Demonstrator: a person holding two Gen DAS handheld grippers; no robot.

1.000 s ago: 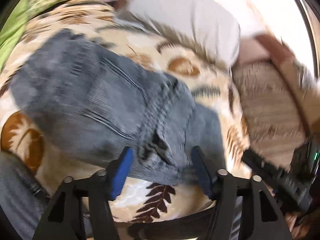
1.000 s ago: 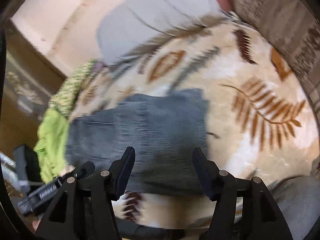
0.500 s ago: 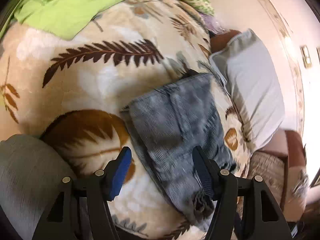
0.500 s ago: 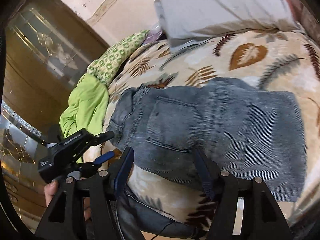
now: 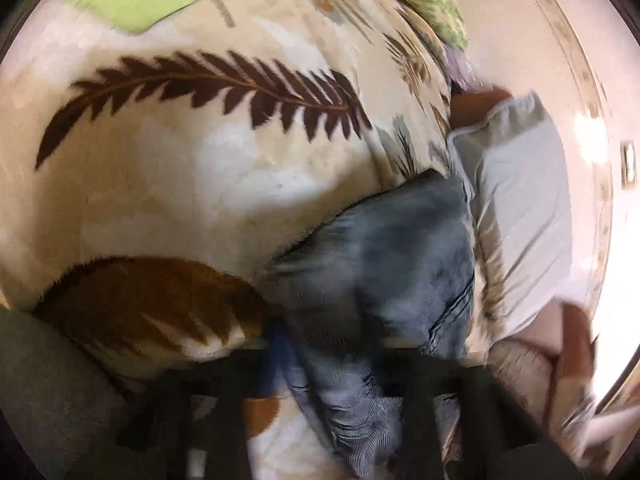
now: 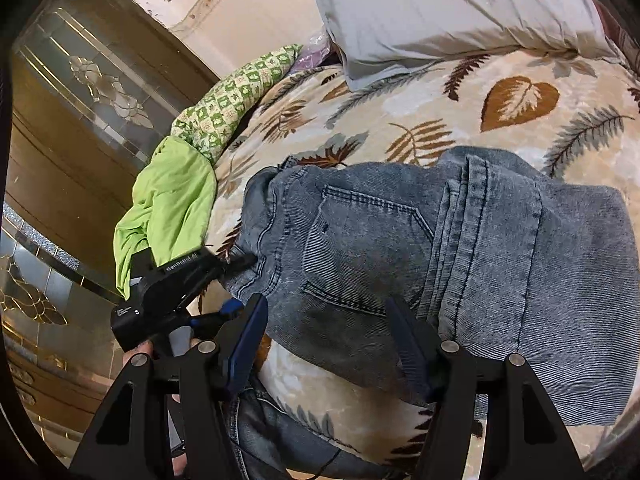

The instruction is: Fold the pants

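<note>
Blue-grey denim pants (image 6: pixel 440 260) lie folded on a leaf-print blanket (image 6: pixel 520 100), back pocket up. My left gripper (image 6: pixel 248 260) reaches the waistband end at the left of the pants. In the blurred left wrist view its jaws are closing, with denim (image 5: pixel 380 264) bunched between the fingers of the left gripper (image 5: pixel 336 352). My right gripper (image 6: pixel 326 308) hangs open just above the near edge of the pants, by the back pocket, with nothing pinched.
A grey pillow (image 6: pixel 440 8) lies at the head of the bed. A lime-green cloth (image 6: pixel 172 200) and a green patterned cushion (image 6: pixel 232 96) rest on the left edge. Glass-panelled wardrobe doors (image 6: pixel 80 100) stand beyond. A person's denim-clad leg (image 6: pixel 272 440) is below.
The left gripper dropped to the waistband end of the pants and its jaws came together on the denim. The right gripper drew slightly closer over the pants and stayed open.
</note>
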